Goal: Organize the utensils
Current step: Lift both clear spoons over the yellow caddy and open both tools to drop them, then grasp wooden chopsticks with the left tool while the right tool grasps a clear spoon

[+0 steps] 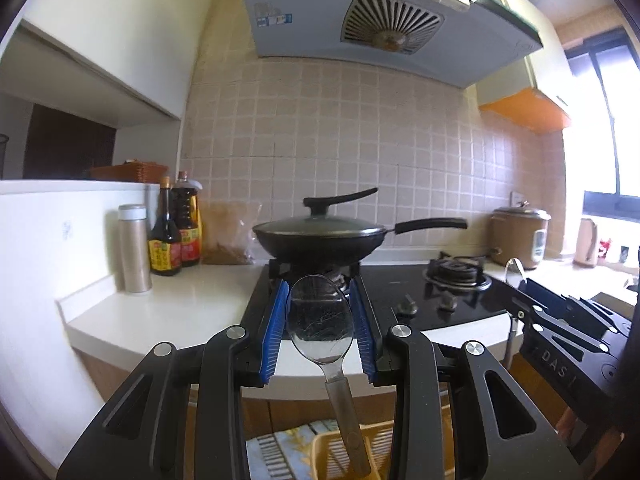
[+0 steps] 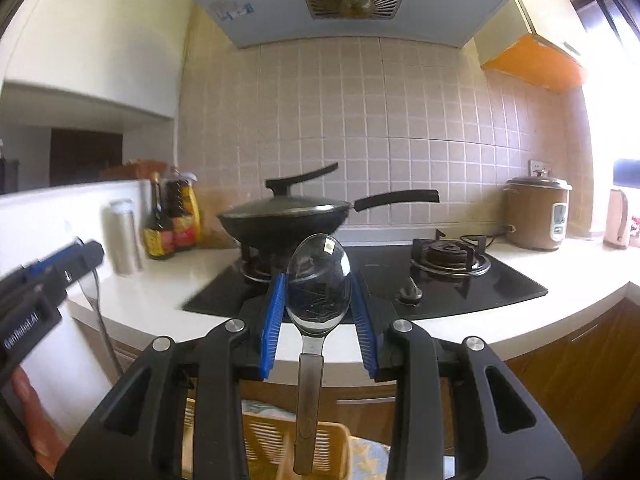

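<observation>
My left gripper (image 1: pixel 320 328) is shut on a steel spoon (image 1: pixel 321 320), bowl up between the blue pads, handle hanging down over a yellow plastic basket (image 1: pixel 376 452). My right gripper (image 2: pixel 319 320) is shut on a second steel spoon (image 2: pixel 319 284), also bowl up, its handle reaching down to the same yellow basket (image 2: pixel 272 448). Each gripper shows in the other's view: the right one (image 1: pixel 560 320) at the right edge, the left one (image 2: pixel 52 276) at the left edge. Both are held in front of the stove, level with the counter edge.
A lidded black wok (image 1: pixel 320 236) sits on the black gas hob (image 1: pixel 460 300). Sauce bottles (image 1: pixel 176 232) and a steel flask (image 1: pixel 134 248) stand at the left of the white counter (image 1: pixel 168 312). A brown rice cooker (image 2: pixel 538 212) stands at the right. A range hood hangs above.
</observation>
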